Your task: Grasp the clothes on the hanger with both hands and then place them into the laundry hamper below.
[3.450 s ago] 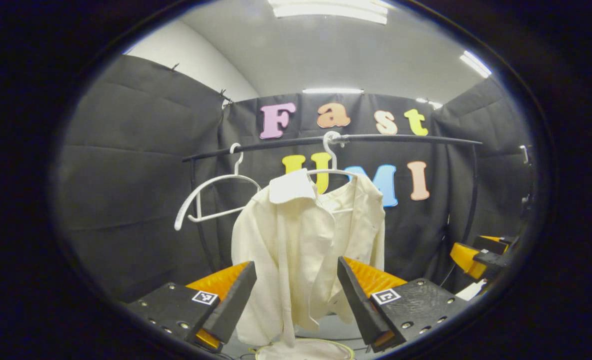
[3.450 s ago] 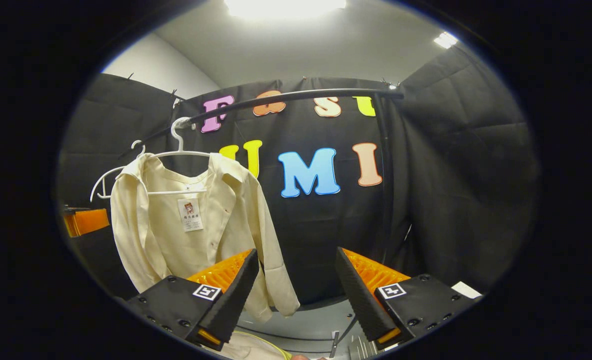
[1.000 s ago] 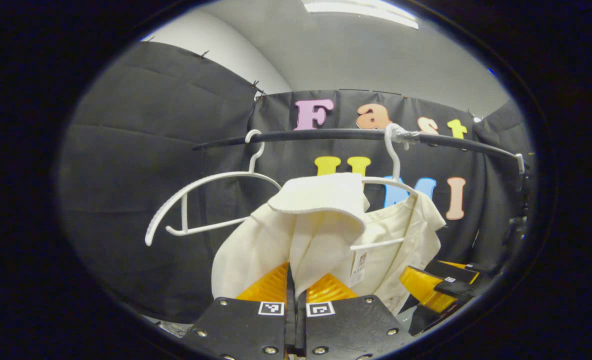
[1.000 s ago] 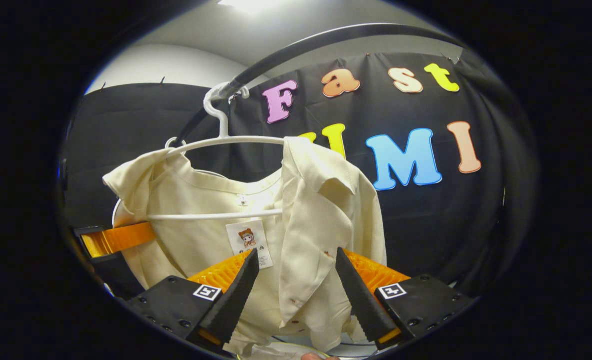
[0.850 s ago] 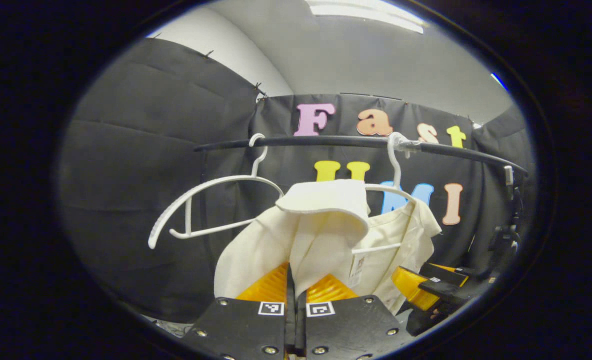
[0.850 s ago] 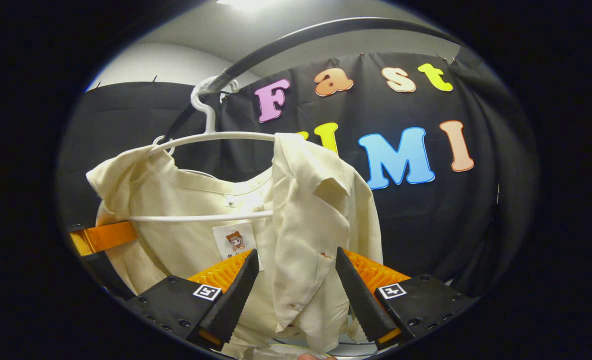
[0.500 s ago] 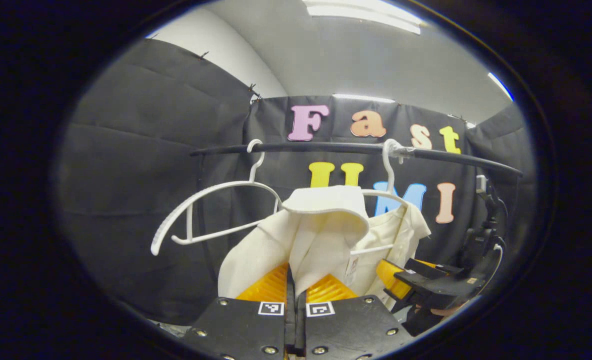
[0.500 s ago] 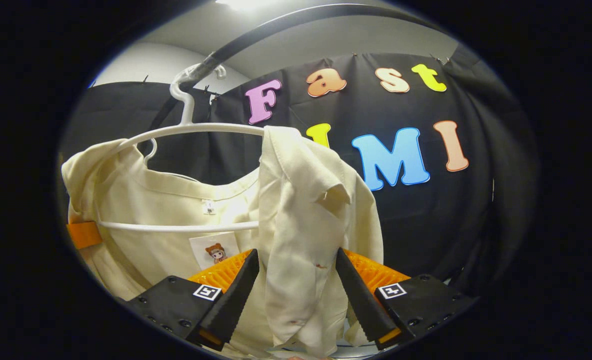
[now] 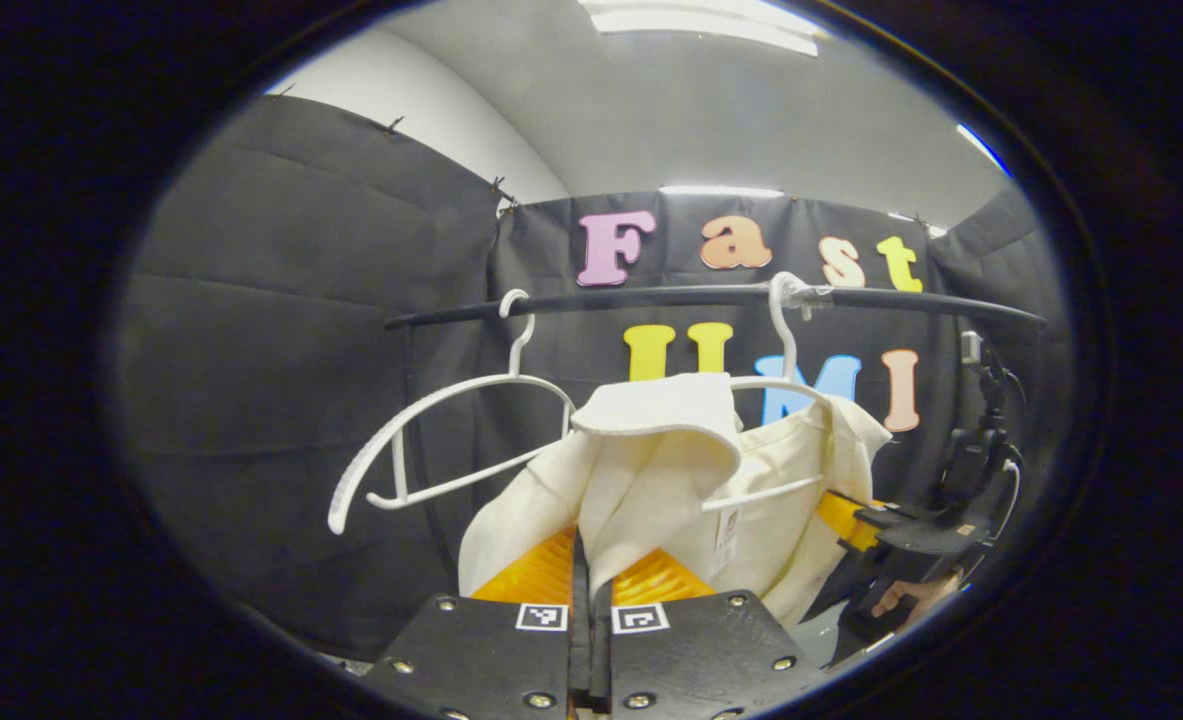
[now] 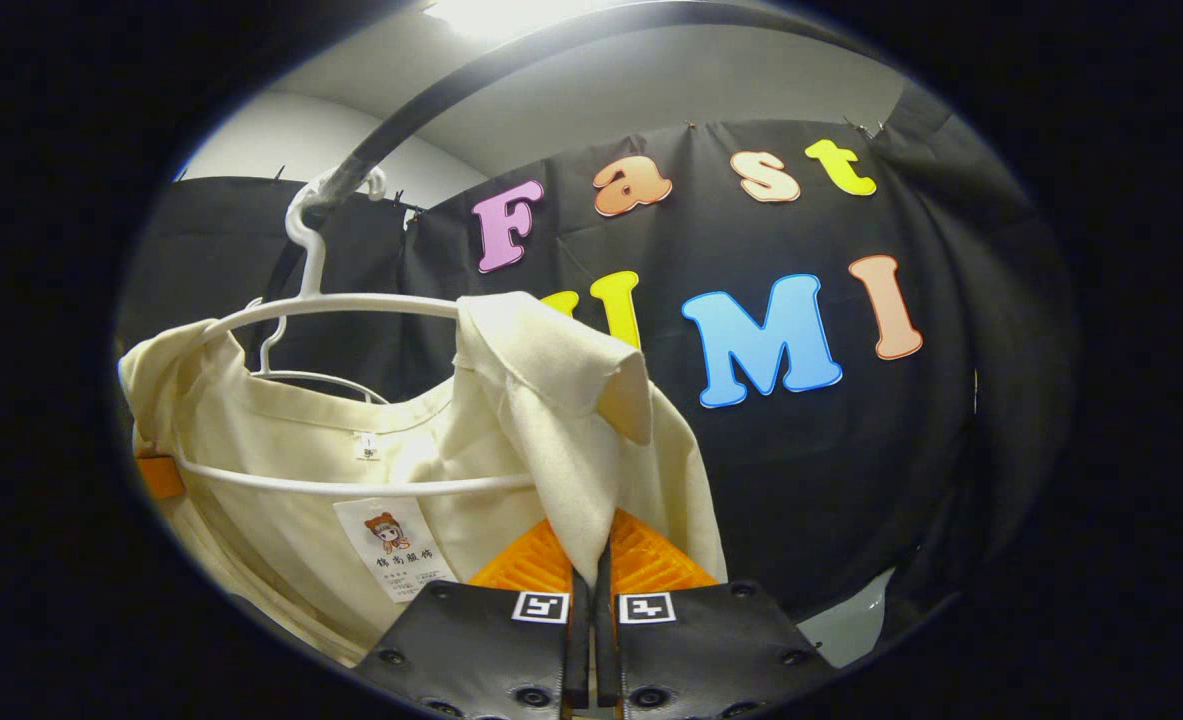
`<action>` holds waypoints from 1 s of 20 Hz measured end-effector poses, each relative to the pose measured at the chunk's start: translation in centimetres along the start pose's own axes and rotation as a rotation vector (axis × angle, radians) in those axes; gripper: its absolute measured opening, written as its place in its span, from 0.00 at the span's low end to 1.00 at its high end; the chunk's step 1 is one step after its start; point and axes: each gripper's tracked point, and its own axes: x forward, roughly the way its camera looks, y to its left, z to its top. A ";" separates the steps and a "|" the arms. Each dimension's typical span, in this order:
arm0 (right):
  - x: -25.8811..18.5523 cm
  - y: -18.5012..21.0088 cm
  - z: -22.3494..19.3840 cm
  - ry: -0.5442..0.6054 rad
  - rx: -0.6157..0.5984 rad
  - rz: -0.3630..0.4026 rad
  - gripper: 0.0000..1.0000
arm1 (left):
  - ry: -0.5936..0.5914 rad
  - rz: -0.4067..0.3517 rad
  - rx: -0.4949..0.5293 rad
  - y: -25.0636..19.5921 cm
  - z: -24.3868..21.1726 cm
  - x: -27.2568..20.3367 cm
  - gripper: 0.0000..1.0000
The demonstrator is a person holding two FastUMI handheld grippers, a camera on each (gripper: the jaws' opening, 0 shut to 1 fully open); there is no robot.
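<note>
Shirt [image 9: 651, 470] on hanger [image 10: 331, 310] — both grippers' fingers pinch its front edges.

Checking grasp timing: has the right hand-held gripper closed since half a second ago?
Yes. The right hand-held gripper has shut on the shirt front below the hanger.

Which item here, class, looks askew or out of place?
The cream shirt sits lopsided on its white hanger: both grippers pinch its front edges, bunching the collar. Beside it, a second hanger hangs bare and tilted on the rail.
</note>
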 end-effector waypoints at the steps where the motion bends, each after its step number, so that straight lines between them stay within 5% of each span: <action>1: 0.1 -0.7 0.4 -0.005 -0.017 -0.003 0.04 | 0.000 0.004 -0.004 0.1 0.0 0.2 0.01; 6: 1.1 -4.6 4.9 -0.106 -0.107 -0.094 0.04 | -0.021 0.012 -0.008 1.0 1.1 -0.6 0.01; 20: 3.4 -10.7 8.2 -0.193 -0.188 -0.227 0.04 | -0.059 0.067 -0.059 8.4 1.8 1.9 0.00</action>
